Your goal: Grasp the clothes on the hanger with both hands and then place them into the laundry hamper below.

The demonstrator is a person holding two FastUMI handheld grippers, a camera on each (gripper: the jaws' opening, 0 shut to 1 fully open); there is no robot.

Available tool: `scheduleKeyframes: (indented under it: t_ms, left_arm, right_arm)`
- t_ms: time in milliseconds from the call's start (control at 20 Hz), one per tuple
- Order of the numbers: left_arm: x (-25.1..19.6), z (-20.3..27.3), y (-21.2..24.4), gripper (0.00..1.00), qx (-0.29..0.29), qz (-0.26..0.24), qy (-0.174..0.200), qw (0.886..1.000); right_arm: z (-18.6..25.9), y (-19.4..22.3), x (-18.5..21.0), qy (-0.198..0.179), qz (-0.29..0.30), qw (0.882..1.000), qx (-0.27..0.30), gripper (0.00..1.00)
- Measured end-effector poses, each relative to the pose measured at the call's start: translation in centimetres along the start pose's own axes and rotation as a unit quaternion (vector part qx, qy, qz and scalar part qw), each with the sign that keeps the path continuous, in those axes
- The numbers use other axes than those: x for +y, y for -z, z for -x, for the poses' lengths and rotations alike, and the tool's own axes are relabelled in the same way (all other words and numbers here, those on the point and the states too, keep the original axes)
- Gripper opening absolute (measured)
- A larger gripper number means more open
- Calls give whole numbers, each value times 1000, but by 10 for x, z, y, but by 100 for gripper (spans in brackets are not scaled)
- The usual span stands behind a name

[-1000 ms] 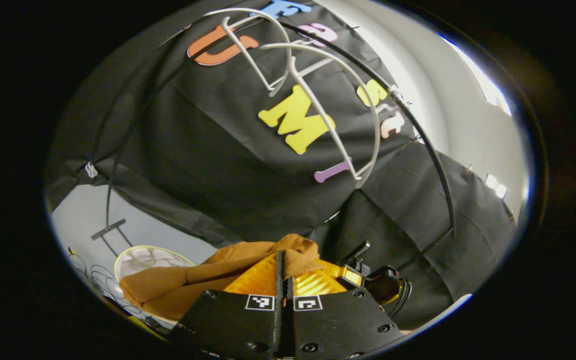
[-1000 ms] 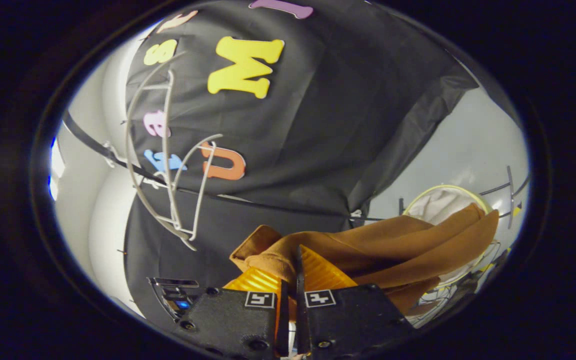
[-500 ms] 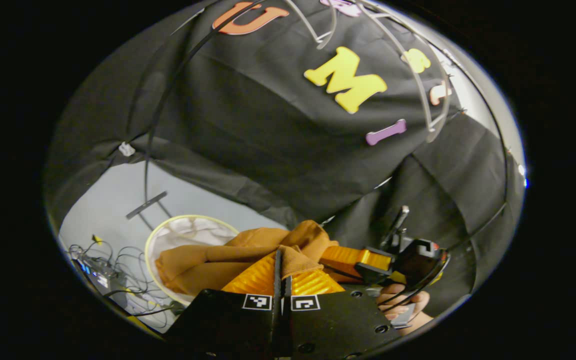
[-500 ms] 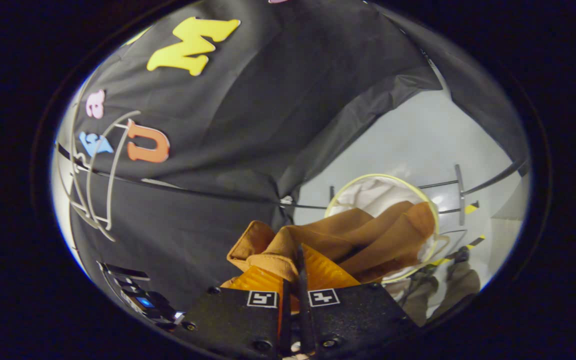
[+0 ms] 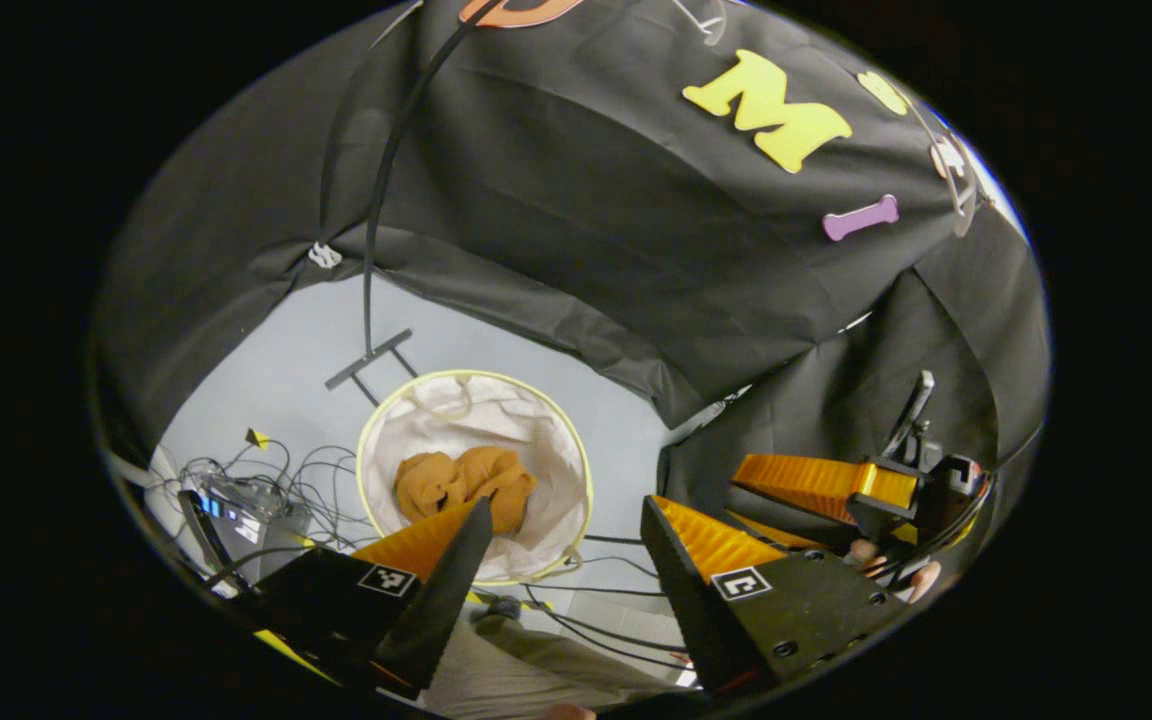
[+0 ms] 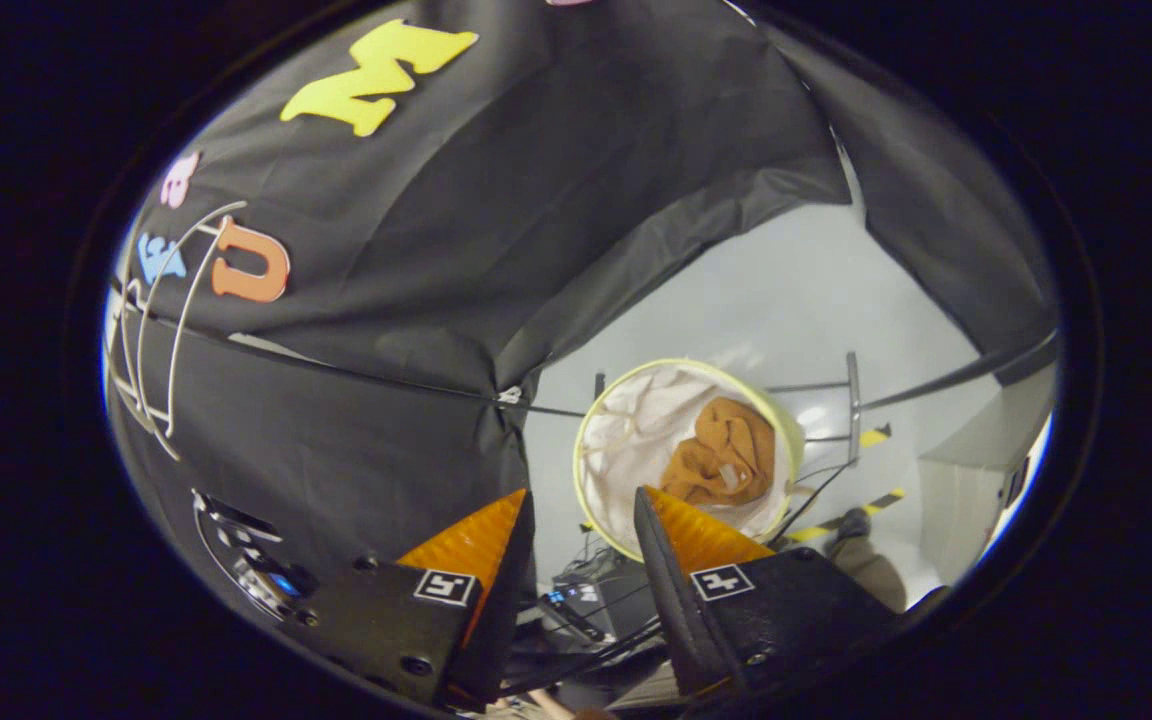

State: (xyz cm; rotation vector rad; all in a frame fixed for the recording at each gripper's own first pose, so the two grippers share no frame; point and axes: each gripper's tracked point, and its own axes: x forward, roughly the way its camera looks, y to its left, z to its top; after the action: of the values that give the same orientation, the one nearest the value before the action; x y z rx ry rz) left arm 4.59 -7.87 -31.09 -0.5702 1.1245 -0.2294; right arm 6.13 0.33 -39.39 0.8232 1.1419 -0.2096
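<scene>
The brown garment (image 5: 464, 484) lies crumpled at the bottom of the round white laundry hamper (image 5: 376, 440) with a yellow rim, on the floor. In the right gripper view the same garment (image 6: 726, 462) rests inside the hamper (image 6: 616, 450). My left gripper (image 5: 566, 515) hangs open above the hamper, nothing between its fingers. My right gripper (image 6: 581, 505) is open too, above the hamper's near rim. In the left gripper view the right gripper (image 5: 816, 490) shows at the right, a hand behind it. The bare white hangers (image 6: 161, 330) hang on the rail at far left.
A black rack rail and its foot (image 5: 368, 358) stand behind the hamper. Cables and a small device (image 5: 236, 500) lie on the grey floor to the hamper's left. Black-and-yellow tape (image 6: 871, 437) marks the floor. A trouser leg (image 5: 536, 650) shows below the left gripper.
Both grippers were shut on the brown garment and carried it down. Both have now opened, and the garment has dropped into the hamper.
</scene>
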Motion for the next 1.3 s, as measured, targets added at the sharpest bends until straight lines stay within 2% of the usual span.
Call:
scheduleKeyframes:
  t_ms: [50,100,200,300,350,400,550,600,650,700,750,800,850,1050,1150,1300]
  left_arm:
    - [-1,3,-4,100,-7,-7,-4,1000]
    - [-3,8,-9,94,-16,-14,-8,1000]
    - [-9,23,-20,94,-41,-36,-18,998]
    - [-18,40,-37,95,-71,-64,-30,995]
    - [-21,49,-45,100,-89,-80,-38,992]
    - [-24,57,-51,95,-105,-93,-45,989]
    - [-37,87,-67,96,-156,-127,-64,977]
    - [-43,99,-75,100,-173,-135,-68,973]
    - [-49,109,-80,96,-189,-139,-68,970]
    - [-56,120,-85,100,-207,-143,-70,965]
    - [-63,134,-90,96,-226,-146,-72,960]
    - [-66,150,-94,100,-245,-151,-77,954]
    - [-68,164,-99,96,-264,-157,-81,948]
    - [-94,209,-103,96,-323,-170,-79,928]
    - [-112,224,-98,100,-340,-170,-64,923]
    - [-130,259,-97,92,-377,-186,-70,905]
  right_arm:
    - [8,-4,-2,6,15,1000,-11,62]
    - [16,-9,-4,12,32,999,-25,65]
    - [36,-17,-7,26,76,995,-56,69]
    - [56,-28,-1,34,123,988,-89,70]
    - [68,-31,3,35,145,983,-108,71]
    - [80,-35,7,40,163,978,-127,71]
    - [118,-42,15,42,211,958,-190,72]
    - [131,-43,22,37,227,951,-207,73]
    - [142,-47,27,32,244,943,-226,73]
    - [157,-51,32,26,259,933,-248,75]
    - [176,-55,36,22,270,924,-271,74]
    - [195,-58,43,18,280,914,-293,75]
    - [211,-58,48,15,287,905,-313,76]
    - [277,-60,64,-14,310,875,-373,80]
    - [302,-60,67,-21,315,863,-395,79]
    - [317,-68,72,-41,326,851,-410,81]
